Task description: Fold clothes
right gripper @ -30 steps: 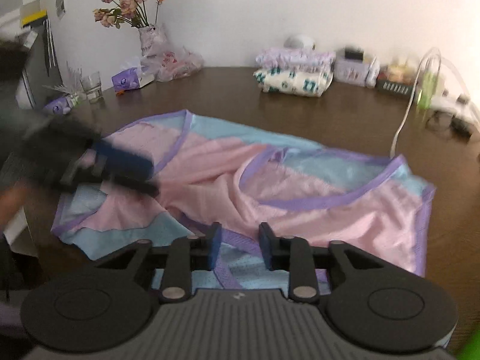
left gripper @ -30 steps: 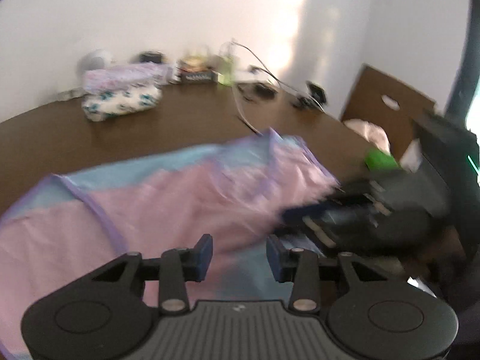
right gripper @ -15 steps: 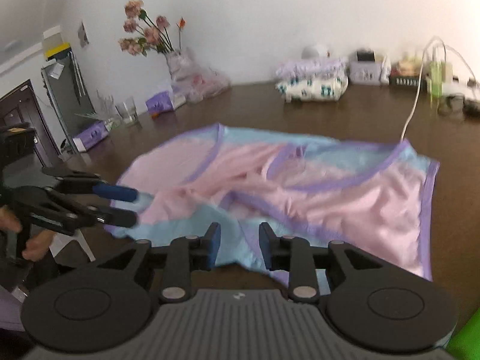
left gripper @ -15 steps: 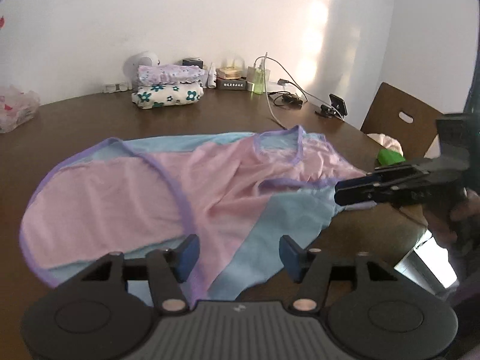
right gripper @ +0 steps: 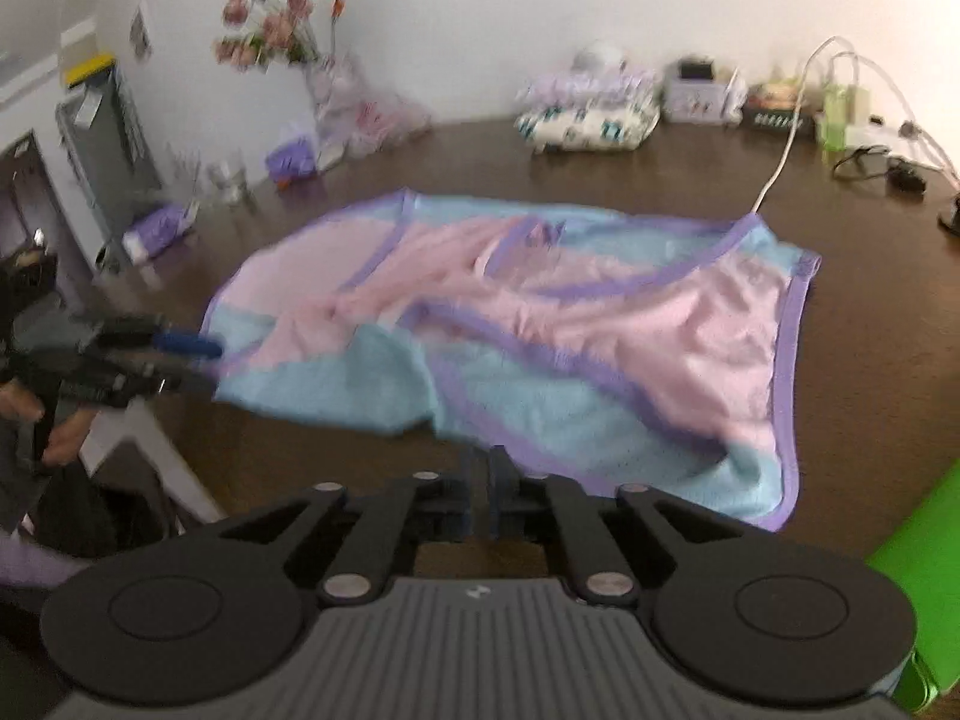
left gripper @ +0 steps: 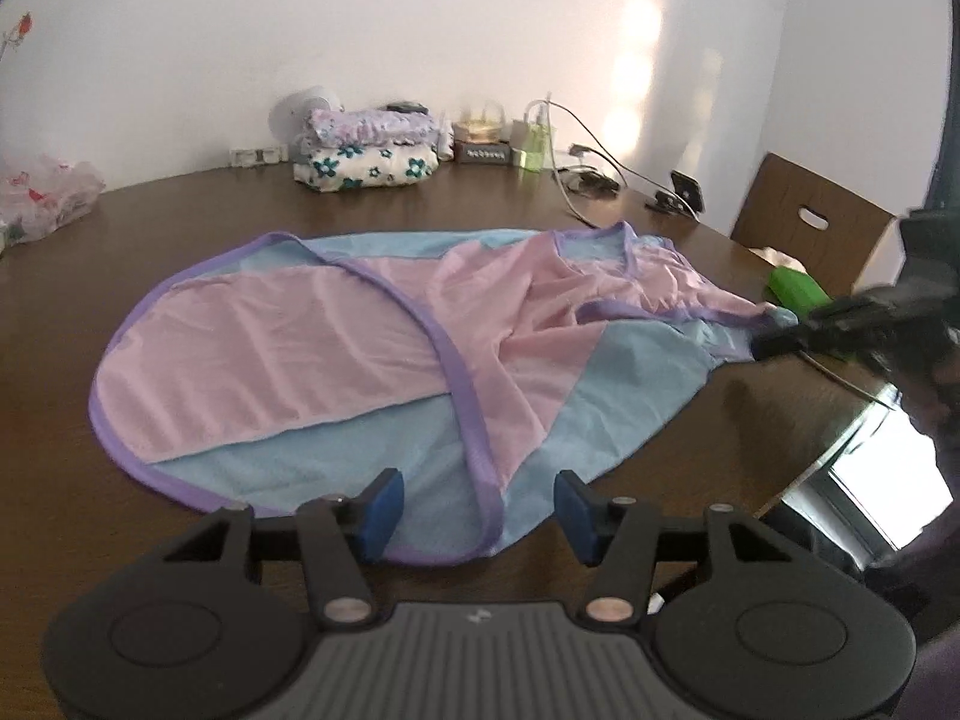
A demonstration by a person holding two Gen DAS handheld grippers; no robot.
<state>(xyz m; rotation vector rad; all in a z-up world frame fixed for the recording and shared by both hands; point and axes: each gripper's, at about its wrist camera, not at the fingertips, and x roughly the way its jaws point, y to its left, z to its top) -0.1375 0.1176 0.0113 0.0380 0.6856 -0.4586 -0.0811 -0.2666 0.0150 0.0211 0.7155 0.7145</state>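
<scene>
No text, label, brand or number can be read in either view. The dark box (left gripper: 487, 151) at the far edge of the desk (left gripper: 180, 216), beside the folded floral cloths (left gripper: 366, 165), carries a pale strip across its front, but its characters are too small and blurred to make out. The purple packets (right gripper: 292, 157) near the vase show no legible print. A paper (right gripper: 139, 31) on the wall is only a smear. The small embossed mark on each claw's body (left gripper: 478, 617) is a logo shape, not readable letters.
</scene>
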